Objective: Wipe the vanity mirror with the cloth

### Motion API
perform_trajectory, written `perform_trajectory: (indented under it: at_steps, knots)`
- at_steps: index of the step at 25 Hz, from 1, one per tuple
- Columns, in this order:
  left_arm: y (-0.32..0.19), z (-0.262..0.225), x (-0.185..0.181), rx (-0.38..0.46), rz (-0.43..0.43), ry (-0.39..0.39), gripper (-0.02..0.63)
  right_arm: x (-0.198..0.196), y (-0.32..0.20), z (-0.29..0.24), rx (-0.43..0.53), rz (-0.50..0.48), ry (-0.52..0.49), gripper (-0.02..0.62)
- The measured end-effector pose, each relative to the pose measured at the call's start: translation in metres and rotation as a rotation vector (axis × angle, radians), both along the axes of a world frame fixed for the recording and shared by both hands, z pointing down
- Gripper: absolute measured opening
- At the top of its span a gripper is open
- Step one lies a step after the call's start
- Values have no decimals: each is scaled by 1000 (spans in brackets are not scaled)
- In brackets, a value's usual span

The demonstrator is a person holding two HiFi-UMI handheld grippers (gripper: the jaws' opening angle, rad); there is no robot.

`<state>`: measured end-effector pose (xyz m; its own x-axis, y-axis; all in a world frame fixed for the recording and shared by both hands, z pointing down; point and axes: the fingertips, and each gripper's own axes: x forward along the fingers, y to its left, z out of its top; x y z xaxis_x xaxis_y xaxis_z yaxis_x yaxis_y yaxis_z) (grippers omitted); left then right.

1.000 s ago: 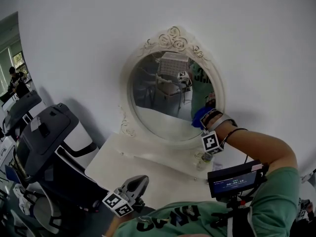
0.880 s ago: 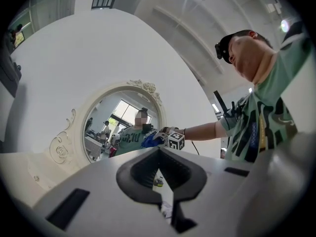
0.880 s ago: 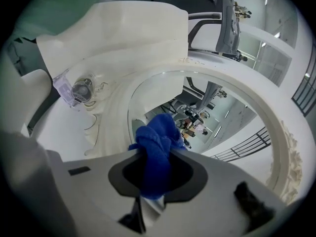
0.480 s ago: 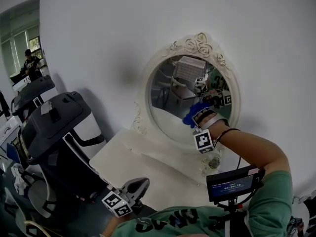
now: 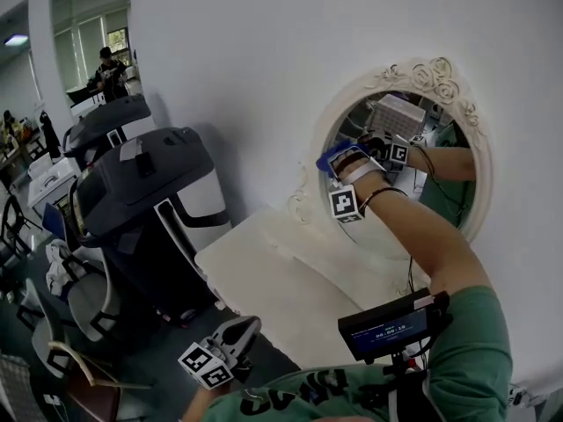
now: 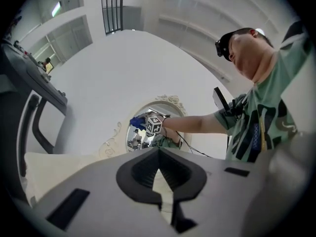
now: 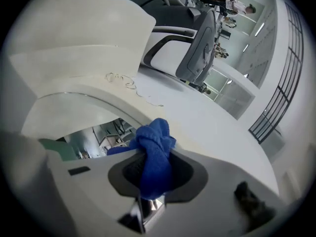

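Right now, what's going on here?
A person is wiping the vanity mirror. The right gripper has its fingers shut on the blue cloth and holds it at the mirror's upper left edge. The left gripper is low by the person's body, fingers together, holding nothing.

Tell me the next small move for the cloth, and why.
Probably sweep the right gripper rightward and down across the mirror. It is shut on the blue cloth, which sits at the upper left edge of the glass, so most of the glass lies beyond it.
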<state>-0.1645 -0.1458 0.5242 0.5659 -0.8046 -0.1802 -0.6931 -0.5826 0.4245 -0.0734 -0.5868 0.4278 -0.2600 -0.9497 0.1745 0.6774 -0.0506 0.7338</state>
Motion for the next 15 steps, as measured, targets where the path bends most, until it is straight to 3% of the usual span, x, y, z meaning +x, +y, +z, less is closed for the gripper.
perform_trajectory:
  at_steps: [4,8,11,15]
  knots:
    - [7,9,-21,-28,-73,12,6,-21,-26,-2,33,23,48,71]
    - [3,12,-21,-25,-70,15,6,-20,-31,3,30,69,64,71]
    - [-5,7,-12,-4,-33,11,6,-3,-23,7,2,112,58,71]
    - [-16,-7,6,30,39,-5,6,50,9,15,-39,153,72,71]
